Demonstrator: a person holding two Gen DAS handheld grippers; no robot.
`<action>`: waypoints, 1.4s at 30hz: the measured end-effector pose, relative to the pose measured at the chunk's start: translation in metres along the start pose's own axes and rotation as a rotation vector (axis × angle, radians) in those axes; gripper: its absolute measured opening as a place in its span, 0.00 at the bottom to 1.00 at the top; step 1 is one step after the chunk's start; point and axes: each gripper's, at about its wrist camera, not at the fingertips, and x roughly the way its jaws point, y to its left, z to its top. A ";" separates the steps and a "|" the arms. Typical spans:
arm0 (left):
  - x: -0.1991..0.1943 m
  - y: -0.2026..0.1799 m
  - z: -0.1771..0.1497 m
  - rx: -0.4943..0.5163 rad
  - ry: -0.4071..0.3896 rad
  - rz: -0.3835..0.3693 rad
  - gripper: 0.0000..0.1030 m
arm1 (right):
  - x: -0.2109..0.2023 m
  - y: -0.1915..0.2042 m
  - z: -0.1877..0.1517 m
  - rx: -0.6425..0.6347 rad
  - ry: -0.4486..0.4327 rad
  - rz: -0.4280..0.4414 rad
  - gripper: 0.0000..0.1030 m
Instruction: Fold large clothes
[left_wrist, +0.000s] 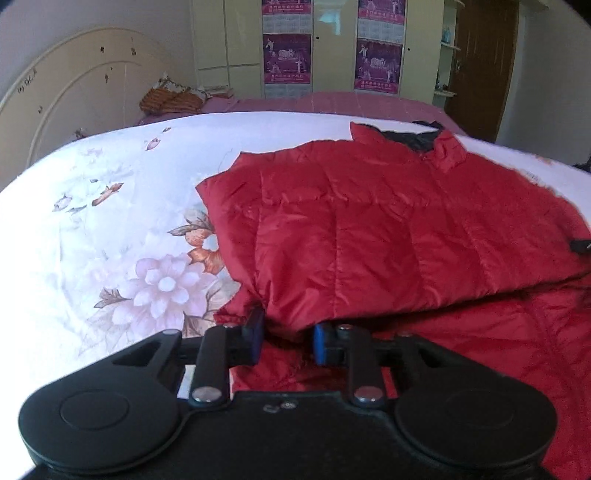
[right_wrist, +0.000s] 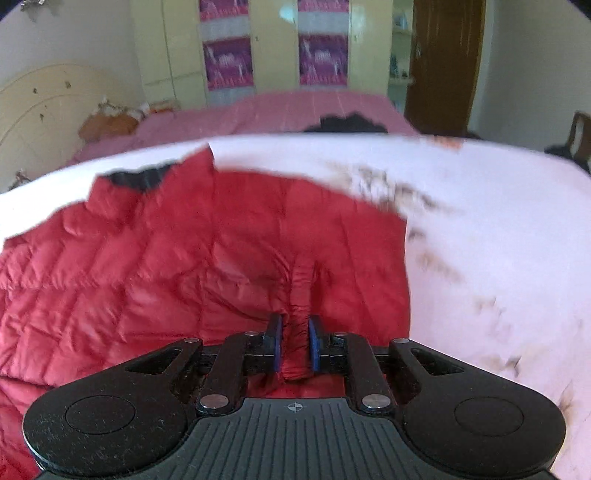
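A red quilted puffer jacket (left_wrist: 369, 229) lies spread on the white floral bed cover (left_wrist: 110, 221), its black-lined collar (left_wrist: 406, 138) toward the far side. One side is folded over the body. My left gripper (left_wrist: 287, 338) sits at the near left corner of that folded layer, and its blue pads press on the puffy edge between them. In the right wrist view the jacket (right_wrist: 166, 266) fills the left and middle. My right gripper (right_wrist: 295, 345) is shut on a bunched strip of red fabric, a gathered cuff or hem (right_wrist: 301, 295), which rises from between its pads.
Beyond the white cover (right_wrist: 480, 221) lies a pink sheet (left_wrist: 332, 101) with a folded orange cloth (left_wrist: 170, 98) and a dark garment (right_wrist: 347, 123). A cream headboard (left_wrist: 66, 96) stands at the left. A wardrobe (left_wrist: 295, 48) and brown door (left_wrist: 480, 62) stand behind, a chair (right_wrist: 580, 136) at the right.
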 end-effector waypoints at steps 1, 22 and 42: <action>-0.005 0.004 0.001 -0.009 0.002 -0.015 0.34 | -0.002 -0.001 0.000 -0.001 -0.004 -0.004 0.14; 0.003 -0.004 0.062 -0.096 -0.096 -0.076 0.55 | -0.009 0.057 0.031 -0.152 -0.171 0.048 0.48; 0.071 -0.010 0.063 -0.093 0.030 -0.016 0.52 | 0.058 0.033 0.029 -0.171 -0.055 -0.057 0.48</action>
